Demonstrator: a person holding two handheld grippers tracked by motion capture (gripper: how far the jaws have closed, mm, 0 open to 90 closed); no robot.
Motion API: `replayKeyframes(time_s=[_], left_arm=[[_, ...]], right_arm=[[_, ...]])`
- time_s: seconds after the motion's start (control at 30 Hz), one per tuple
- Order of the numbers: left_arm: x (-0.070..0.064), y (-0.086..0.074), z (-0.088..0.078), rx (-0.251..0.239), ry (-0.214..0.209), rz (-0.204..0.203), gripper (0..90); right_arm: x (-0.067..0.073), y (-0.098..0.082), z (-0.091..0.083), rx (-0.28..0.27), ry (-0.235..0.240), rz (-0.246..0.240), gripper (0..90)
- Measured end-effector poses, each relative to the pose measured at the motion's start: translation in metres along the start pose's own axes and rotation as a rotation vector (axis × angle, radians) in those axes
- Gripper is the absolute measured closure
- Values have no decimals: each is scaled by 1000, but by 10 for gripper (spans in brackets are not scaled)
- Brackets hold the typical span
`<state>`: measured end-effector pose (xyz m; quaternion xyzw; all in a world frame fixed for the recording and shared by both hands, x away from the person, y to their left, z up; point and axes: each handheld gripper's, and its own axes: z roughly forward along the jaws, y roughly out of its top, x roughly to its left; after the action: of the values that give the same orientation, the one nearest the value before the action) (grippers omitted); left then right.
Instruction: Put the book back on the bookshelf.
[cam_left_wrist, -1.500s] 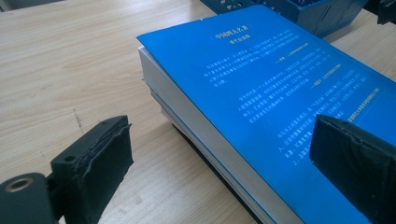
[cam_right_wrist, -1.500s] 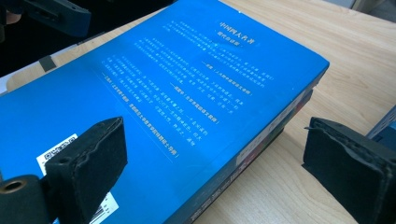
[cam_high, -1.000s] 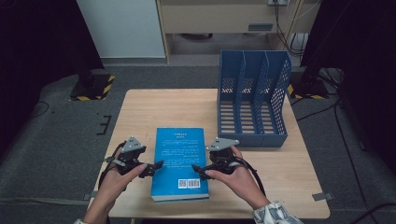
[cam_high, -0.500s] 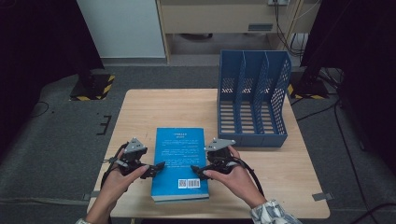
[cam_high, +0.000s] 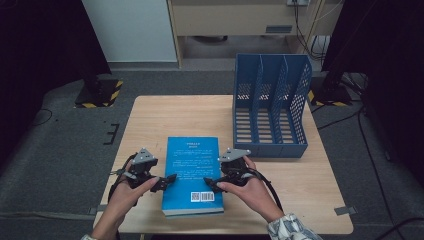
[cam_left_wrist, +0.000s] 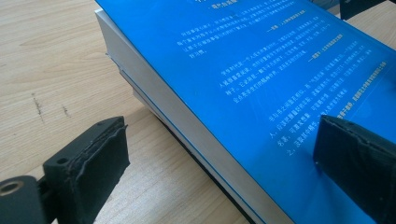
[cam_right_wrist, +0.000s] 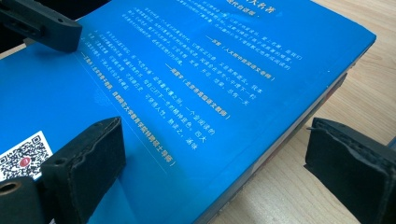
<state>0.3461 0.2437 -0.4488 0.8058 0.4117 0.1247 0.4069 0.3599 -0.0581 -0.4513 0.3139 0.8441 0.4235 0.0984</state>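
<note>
Dim, soft high view; brighter, sharper gripper views.

Book (cam_high: 193, 172) on table (cam_high: 160, 120), rack (cam_high: 271, 112) behind-right.

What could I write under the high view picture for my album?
Two hand-held grippers, left gripper and right gripper, straddle a flat blue paperback book beside a blue plastic file rack.

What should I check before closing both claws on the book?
1. Left claw open and straddling the book edge: ok.
2. Right claw open and straddling the opposite edge: ok.
3. Book flat on the table: ok.
4. Rack slots empty: ok.
5. Lower pads under the book: not ok, they sit beside it on the table.
6. Which edge is the spine: cannot tell.
</note>
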Motion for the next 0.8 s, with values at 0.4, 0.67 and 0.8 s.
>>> replayKeyframes(time_s=[0.4, 0.67, 0.8], left_arm=[[3, -7, 1, -5, -56, -54, 14], [5, -10, 6, -8, -121, -85, 6], [7, -11, 8, -3, -150, -102, 5]], right_arm=[[0, -1, 3, -7, 26, 22, 47], [-2, -3, 6, -15, 54, 58, 42], [-2, -3, 7, -13, 57, 61, 42]])
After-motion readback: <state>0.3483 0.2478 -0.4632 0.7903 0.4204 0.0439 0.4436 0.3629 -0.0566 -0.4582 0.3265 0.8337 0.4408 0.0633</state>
